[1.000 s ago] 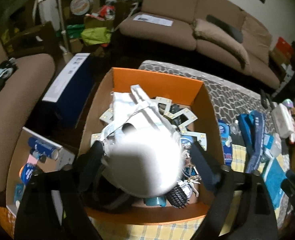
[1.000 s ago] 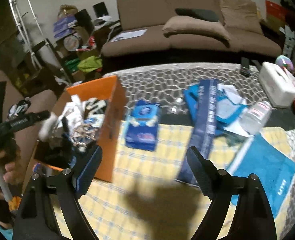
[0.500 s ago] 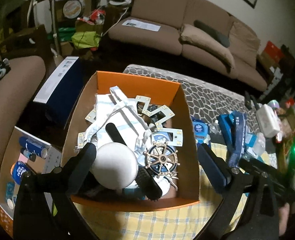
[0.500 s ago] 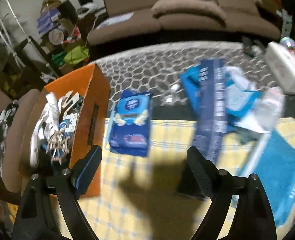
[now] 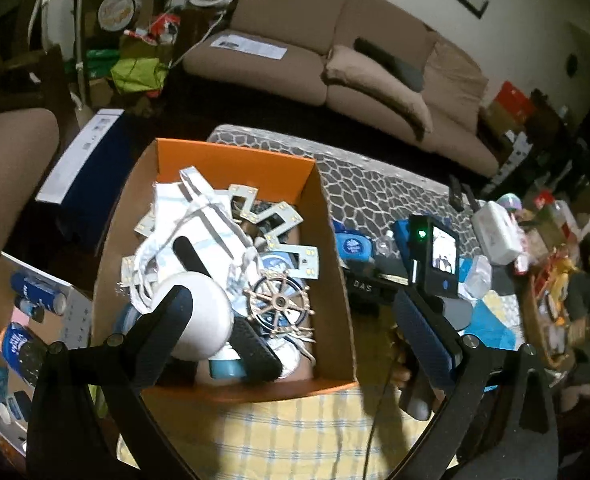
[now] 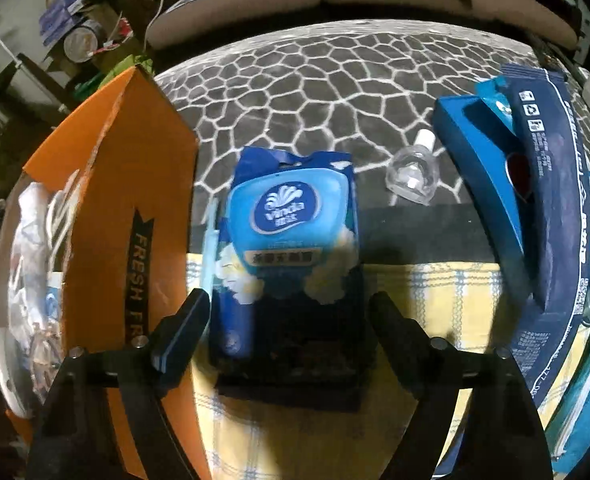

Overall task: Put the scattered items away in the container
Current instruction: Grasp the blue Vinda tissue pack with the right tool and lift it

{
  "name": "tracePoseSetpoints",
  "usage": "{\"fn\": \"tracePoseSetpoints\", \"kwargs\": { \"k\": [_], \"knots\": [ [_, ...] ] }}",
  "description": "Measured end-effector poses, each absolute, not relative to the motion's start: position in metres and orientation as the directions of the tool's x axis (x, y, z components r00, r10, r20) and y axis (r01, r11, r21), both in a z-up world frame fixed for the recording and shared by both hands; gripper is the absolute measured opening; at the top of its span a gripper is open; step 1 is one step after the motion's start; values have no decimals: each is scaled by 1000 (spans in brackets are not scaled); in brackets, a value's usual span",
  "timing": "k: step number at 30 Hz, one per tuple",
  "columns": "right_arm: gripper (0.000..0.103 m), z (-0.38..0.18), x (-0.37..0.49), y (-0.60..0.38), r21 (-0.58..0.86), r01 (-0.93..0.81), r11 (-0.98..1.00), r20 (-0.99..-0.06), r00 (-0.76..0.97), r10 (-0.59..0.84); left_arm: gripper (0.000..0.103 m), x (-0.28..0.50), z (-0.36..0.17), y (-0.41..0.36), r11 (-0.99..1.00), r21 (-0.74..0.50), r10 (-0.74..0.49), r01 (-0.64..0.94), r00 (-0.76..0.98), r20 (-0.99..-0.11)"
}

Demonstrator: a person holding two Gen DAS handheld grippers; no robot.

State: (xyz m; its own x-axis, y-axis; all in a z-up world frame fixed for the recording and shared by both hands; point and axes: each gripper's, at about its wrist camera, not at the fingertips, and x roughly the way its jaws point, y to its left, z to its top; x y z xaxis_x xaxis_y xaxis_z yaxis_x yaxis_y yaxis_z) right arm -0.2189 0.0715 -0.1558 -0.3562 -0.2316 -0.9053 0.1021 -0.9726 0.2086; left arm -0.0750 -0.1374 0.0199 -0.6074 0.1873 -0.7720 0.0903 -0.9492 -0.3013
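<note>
Beside the orange cardboard box (image 6: pixel 107 216), on the yellow checked cloth (image 6: pixel 435 288) over the patterned table top (image 6: pixel 335 80), lies a blue wet-wipe pack (image 6: pixel 291 240), flat, its near end between the spread fingers of the right gripper (image 6: pixel 289 332). That gripper stands wide open, its pads to either side of the pack; whether they touch it cannot be told. A small clear bottle (image 6: pixel 413 172) lies just beyond the pack, and a long dark-blue carton (image 6: pixel 551 184) rests on teal packaging toward the table's right edge. The left gripper (image 5: pixel 291 332) hangs open and empty above the box (image 5: pixel 231 160), which stands at the table's left edge. Within the box: a white round lamp (image 5: pixel 199 320), a ship's-wheel ornament (image 5: pixel 281 300), white LED strips (image 5: pixel 279 216), a black hairbrush (image 5: pixel 255 352) and a white cloth bag (image 5: pixel 199 216).
</note>
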Motion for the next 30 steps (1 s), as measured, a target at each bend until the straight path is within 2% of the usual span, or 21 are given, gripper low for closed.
{"fn": "tracePoseSetpoints", "kwargs": {
  "k": [6, 11, 20, 30],
  "knots": [
    [85, -163, -212, 68, 177, 122, -977, -911, -354, -209, 101, -77, 16, -145, -932, -342, 205, 121, -601, -773],
    [70, -159, -200, 55, 62, 217, -974, -928, -347, -136, 101, -74, 16, -141, -940, -323, 195, 110, -604, -773],
    [67, -148, -152, 72, -90, 312, -946, -926, -377, -36, 101, -74, 17, -133, -954, -289, 182, 82, -606, -774],
    [67, -138, -36, 125, -2, 342, -940, -949, -298, -106, 101, -73, 16, -126, -958, -277, 178, 72, -606, -775]
  ]
}}
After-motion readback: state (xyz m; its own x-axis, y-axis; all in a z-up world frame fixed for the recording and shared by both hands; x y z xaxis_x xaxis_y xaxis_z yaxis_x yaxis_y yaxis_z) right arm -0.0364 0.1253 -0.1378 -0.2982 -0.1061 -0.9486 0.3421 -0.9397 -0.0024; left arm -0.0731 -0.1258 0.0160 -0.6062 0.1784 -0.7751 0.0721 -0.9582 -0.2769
